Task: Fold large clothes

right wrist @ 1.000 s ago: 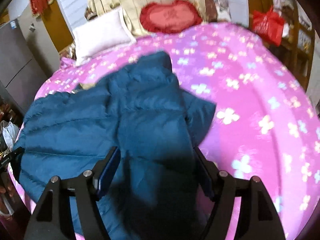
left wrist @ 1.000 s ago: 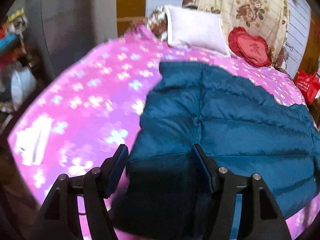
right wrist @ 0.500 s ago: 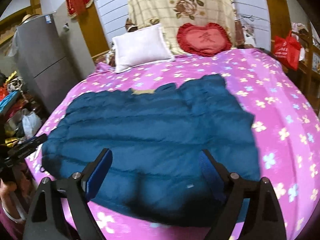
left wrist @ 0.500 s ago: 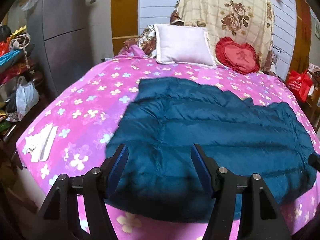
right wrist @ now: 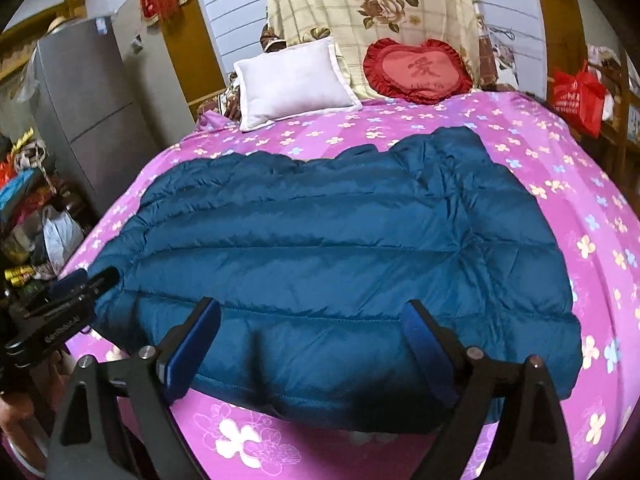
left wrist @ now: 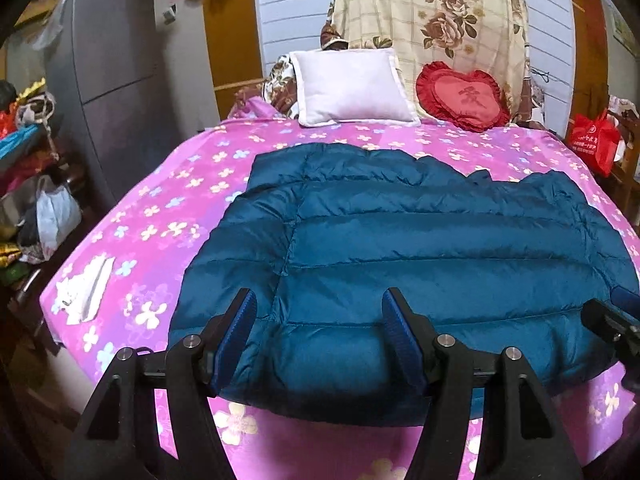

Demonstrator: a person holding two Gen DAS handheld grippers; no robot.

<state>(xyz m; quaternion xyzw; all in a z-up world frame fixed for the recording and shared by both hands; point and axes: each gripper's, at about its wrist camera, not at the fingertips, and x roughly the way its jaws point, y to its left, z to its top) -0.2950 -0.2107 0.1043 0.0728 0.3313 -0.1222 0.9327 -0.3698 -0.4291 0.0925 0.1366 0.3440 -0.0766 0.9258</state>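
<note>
Two tools sit nearest the cameras, both spread wide and holding nothing: left tool (left wrist: 318,316) above the near-left hem, right tool (right wrist: 312,324) above the near-right hem, neither touching fabric as far as I can tell. Just beyond them the blue puffer jacket (left wrist: 400,248) lies spread flat, sideways across the near half of the bed (left wrist: 168,208), its near hem reaching close to the bed's near edge. Quilted, puffy and probably light; shell looks shiny so likely slippery, soft with no stiffness, will spring back after a fold and sag if lifted from one point. Best hold, my guess: pinch the stitched hem or a quilt seam at the near corners, one tool per corner, since thick padding may slip out of a shallow pinch. White paper-like item (left wrist: 84,292) lies on the bedsheet near the left edge, well apart from the jacket. Farther back, a white pillow (left wrist: 352,86) and a red heart cushion (left wrist: 460,96) lean at the headboard end, clear of the jacket. Folding looks not yet started.
</note>
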